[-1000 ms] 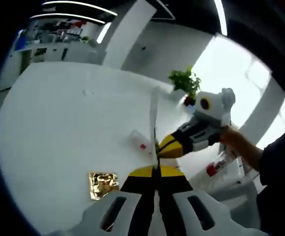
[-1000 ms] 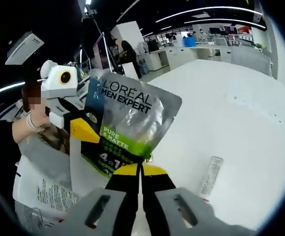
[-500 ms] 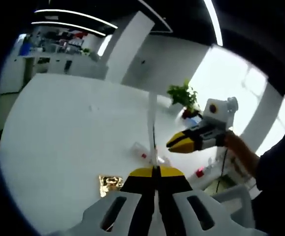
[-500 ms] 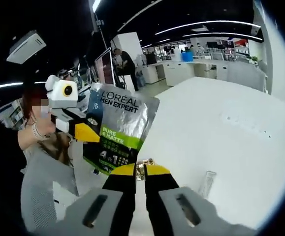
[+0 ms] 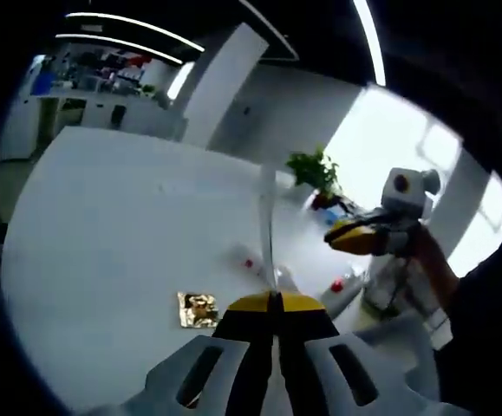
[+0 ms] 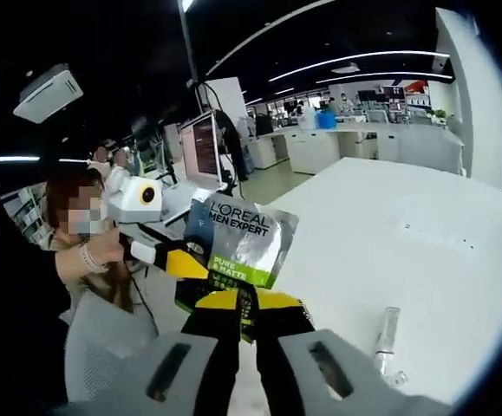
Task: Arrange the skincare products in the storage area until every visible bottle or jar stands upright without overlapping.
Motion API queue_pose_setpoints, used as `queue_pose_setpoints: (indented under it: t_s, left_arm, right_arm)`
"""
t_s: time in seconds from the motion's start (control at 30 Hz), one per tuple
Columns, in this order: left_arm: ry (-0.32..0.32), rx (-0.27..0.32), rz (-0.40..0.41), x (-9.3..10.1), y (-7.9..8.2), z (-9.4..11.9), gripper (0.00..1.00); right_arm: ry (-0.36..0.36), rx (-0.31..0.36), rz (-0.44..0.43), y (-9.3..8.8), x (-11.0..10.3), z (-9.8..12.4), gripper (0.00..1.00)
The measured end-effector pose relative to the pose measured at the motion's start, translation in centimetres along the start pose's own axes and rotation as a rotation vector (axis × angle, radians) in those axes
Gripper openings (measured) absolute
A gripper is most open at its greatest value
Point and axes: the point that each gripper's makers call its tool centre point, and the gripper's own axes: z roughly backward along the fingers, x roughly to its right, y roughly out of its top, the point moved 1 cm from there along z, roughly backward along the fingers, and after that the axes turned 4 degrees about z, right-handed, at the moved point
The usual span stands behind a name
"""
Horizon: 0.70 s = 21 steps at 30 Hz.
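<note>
A silver and green L'Oréal Men Expert pouch (image 6: pixel 240 245) hangs in the air with my left gripper (image 6: pixel 184 263) shut on its left edge. In the left gripper view the pouch (image 5: pixel 268 225) shows edge-on as a thin strip rising from my left gripper (image 5: pixel 273 299). My right gripper (image 6: pixel 247 300) has its jaws together, nothing between them, a short way in front of the pouch. From the left gripper view my right gripper (image 5: pixel 352 238) floats to the right of the pouch, apart from it. A gold sachet (image 5: pixel 197 309) and a white tube with a red cap (image 5: pixel 249 261) lie on the white table (image 5: pixel 112 225).
A clear tube (image 6: pixel 384 329) lies on the table (image 6: pixel 424 260) at the right. Another red-capped item (image 5: pixel 337 286) rests near the table's right side. A potted plant (image 5: pixel 316 169) stands at the far edge. A person (image 6: pixel 77 234) holds the grippers; desks and monitors fill the room behind.
My right gripper has drawn back from the pouch, which it was close against a second ago. The pouch stays in my left gripper. Both views have pulled away from the table.
</note>
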Motion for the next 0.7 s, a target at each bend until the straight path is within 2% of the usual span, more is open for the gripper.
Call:
queue_pose_setpoints:
  t_s: [0.17,0.23,0.33,0.4,0.47,0.53,0.63,0.7]
  left_arm:
    - [-0.025,-0.008,0.007,0.2,-0.4,1.4,0.0]
    - [-0.034,-0.011,0.006,0.4,-0.6,2.0,0.0]
    - [-0.051,-0.012,0.001,0.6,-0.8,2.6,0.0]
    - [-0.066,-0.021,0.009,0.7,-1.1,3.0,0.0]
    - [-0.082,-0.031,0.005,0.8,-1.5,3.4,0.0]
    - [-0.102,-0.034,0.017,1.0,-1.8,3.6,0.0]
    - [-0.128,-0.042,0.035,1.1,-2.4,4.1,0.0]
    - [-0.14,-0.061,0.031,1.2,-2.9,4.4,0.0]
  right_arm:
    - [-0.005,0.048,-0.021,0.9,-2.3,0.4,0.04]
    - [-0.025,0.077,-0.046,1.0,-3.0,0.5,0.04]
    - [-0.028,0.085,-0.065,0.8,-4.1,0.5,0.03]
    - [-0.021,0.078,-0.086,0.1,-5.0,0.4,0.05]
    - [-0.042,0.07,-0.108,-0.8,-5.3,0.2,0.05]
    - [-0.04,0.065,-0.168,-1.9,-5.8,-0.1,0.04]
    - [-0.053,0.029,-0.188,-3.7,-6.2,-0.7,0.04]
    - [-0.067,0.029,-0.211,-4.3,-6.3,-0.9,0.04]
